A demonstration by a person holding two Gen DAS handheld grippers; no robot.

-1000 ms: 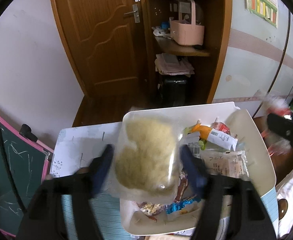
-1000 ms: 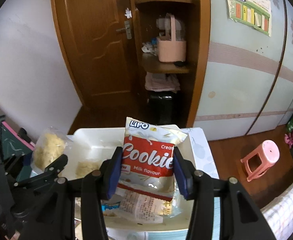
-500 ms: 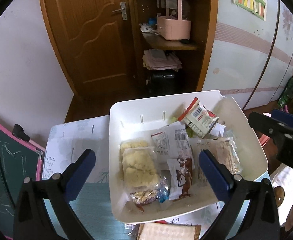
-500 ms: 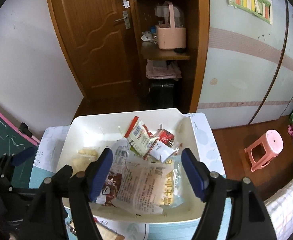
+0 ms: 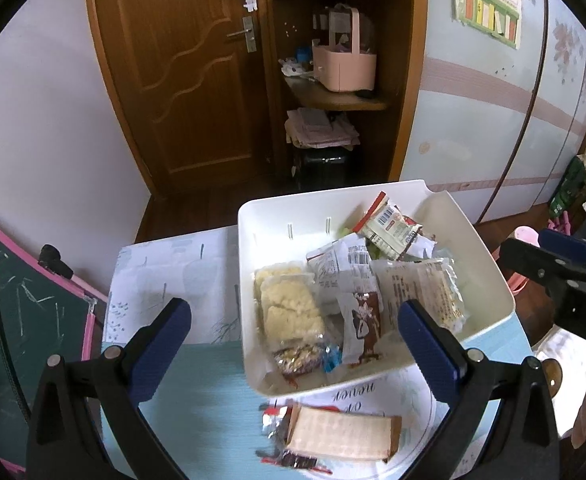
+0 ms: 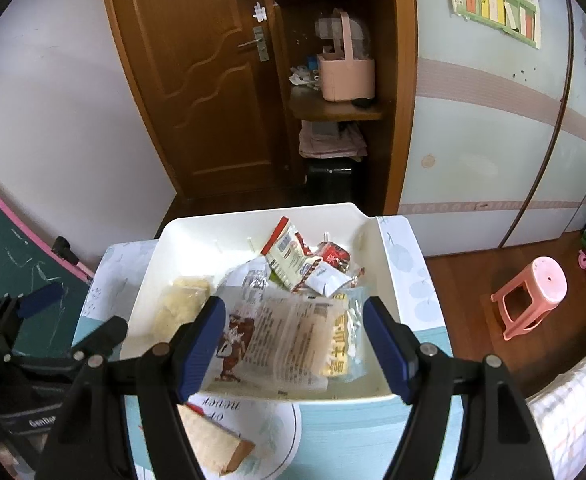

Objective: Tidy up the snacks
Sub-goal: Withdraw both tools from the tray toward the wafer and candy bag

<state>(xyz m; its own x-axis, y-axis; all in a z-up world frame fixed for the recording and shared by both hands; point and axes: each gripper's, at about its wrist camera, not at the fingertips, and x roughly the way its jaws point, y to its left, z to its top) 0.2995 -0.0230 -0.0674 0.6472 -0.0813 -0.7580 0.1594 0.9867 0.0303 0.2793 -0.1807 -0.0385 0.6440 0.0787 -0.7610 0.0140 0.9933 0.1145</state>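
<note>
A white plastic bin on the table holds several snack packs: a yellow crumbly pack, a large clear-wrapped pack, and a red-edged packet. A tan wafer pack lies on the table in front of the bin. My left gripper is open and empty, over the bin's near left corner. My right gripper is open and empty, above the bin's near side.
The table has a pale patterned cloth. A green chalkboard stands to the left. A wooden door and shelf with a pink basket are behind. A pink stool stands on the floor to the right.
Both grippers opened and dropped their packs into the bin: the left let go of the yellow crumbly pack, the right the cookie pack. Both have since drawn back and up.
</note>
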